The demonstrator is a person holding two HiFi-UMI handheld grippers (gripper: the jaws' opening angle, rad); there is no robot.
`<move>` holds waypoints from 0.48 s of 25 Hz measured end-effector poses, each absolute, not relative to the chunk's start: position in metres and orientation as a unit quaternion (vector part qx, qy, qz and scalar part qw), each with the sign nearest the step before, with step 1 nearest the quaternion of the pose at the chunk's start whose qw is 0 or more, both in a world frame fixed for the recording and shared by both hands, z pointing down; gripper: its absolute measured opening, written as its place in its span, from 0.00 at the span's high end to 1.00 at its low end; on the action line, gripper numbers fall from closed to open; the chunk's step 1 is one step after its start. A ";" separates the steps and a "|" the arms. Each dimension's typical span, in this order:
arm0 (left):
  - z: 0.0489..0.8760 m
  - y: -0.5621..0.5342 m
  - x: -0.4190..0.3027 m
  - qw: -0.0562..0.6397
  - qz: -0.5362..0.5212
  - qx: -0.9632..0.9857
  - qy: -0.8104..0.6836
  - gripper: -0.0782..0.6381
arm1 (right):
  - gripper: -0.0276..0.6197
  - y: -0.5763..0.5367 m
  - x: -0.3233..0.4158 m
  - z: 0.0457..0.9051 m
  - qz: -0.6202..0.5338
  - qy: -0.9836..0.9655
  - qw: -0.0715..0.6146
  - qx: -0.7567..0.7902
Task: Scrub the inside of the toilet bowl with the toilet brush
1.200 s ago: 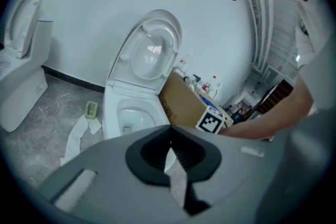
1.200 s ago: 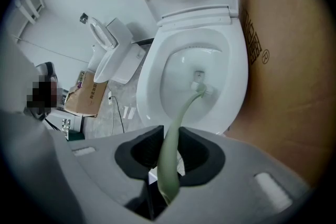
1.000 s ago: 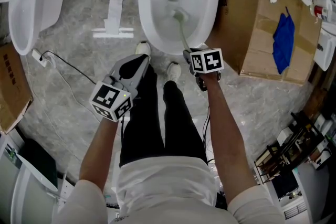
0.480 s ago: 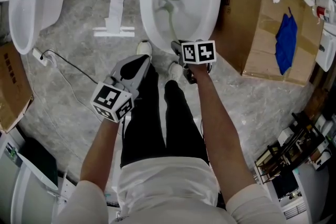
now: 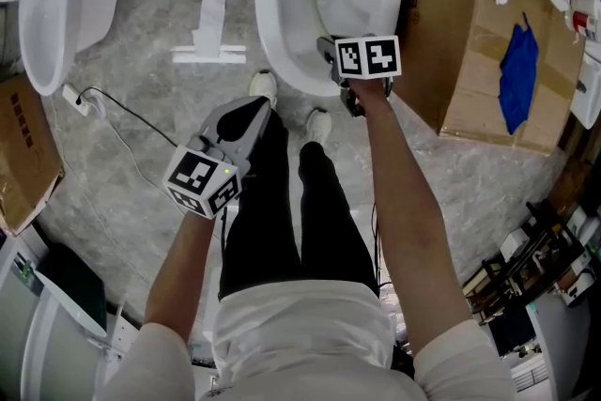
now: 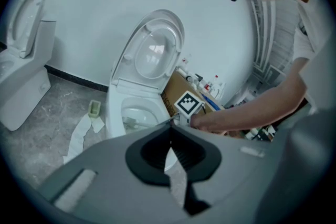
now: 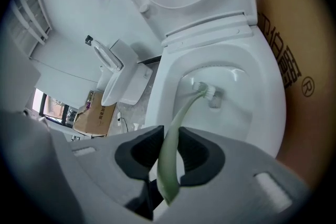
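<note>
Right gripper [image 7: 169, 150], jaws clamped on the brush [image 7: 185, 110] handle, angled it so the bristles reached deep inside the bowl [image 7: 265, 113]. Left gripper [image 6: 170, 150], jaws closed on nothing, hung by the leg [image 5: 249, 230], clear of the stroke.

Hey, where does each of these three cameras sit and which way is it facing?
Head view: on the person's head, facing steeply down at the toilet bowl; both forearms, legs, left gripper and right gripper show.
Left gripper view: on the left gripper, facing the toilet; shut empty jaws, right forearm show.
Right gripper view: looks into the bowl along the gripped toilet brush.
All share the bowl.
</note>
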State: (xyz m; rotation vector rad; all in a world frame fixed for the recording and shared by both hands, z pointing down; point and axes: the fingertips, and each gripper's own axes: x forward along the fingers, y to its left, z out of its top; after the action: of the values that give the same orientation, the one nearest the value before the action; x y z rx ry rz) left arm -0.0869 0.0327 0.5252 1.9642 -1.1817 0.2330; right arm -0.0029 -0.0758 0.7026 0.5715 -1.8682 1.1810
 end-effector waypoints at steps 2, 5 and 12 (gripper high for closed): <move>0.525 0.034 -0.089 0.406 0.093 0.779 -0.469 0.90 | 0.83 -0.086 0.007 0.704 0.462 -0.743 0.420 0.240; 0.526 0.035 -0.090 0.406 0.094 0.778 -0.470 0.90 | 0.83 -0.096 0.030 0.704 0.459 -0.737 0.422 0.261; 0.521 0.034 -0.086 0.406 0.093 0.779 -0.469 0.90 | 0.83 -0.081 0.074 0.699 0.462 -0.721 0.432 0.284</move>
State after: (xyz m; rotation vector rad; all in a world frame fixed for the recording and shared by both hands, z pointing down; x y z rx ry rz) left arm -0.0862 0.0340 0.5215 1.9638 -1.1835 0.2337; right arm 0.0744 -0.0810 0.6989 0.7073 -1.7974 1.1516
